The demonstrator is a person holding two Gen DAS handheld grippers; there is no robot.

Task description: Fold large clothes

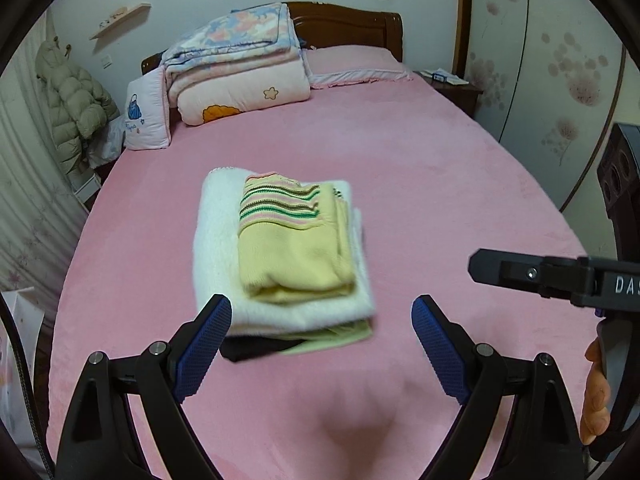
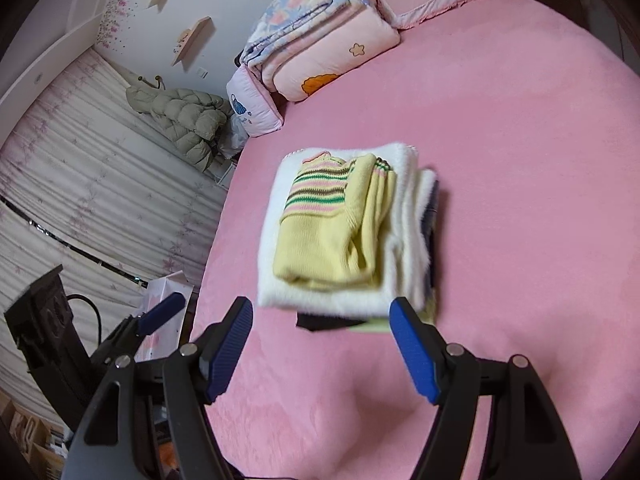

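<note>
A folded stack of clothes lies mid-bed: a yellow striped sweater [image 1: 296, 240] [image 2: 328, 236] on top, a white fluffy garment [image 1: 216, 248] [image 2: 404, 240] under it, and pale green and dark pieces [image 1: 260, 350] at the bottom. My left gripper [image 1: 322, 300] is open on the near side of the stack, above the pink bed sheet [image 1: 440, 180], with nothing between its blue pads. My right gripper [image 2: 320, 304] is also open and empty, just short of the stack's near edge. The right gripper's black finger [image 1: 520, 274] shows from the side, held by a hand [image 1: 596, 392].
Folded quilts [image 1: 240, 68], a white cushion [image 1: 148, 116] and a pink pillow [image 1: 352, 62] sit at the headboard. A puffer jacket [image 1: 76, 108] hangs on the left wall. A nightstand [image 1: 452, 88], a wardrobe [image 1: 560, 60] and a dark speaker [image 1: 620, 172] stand to the right.
</note>
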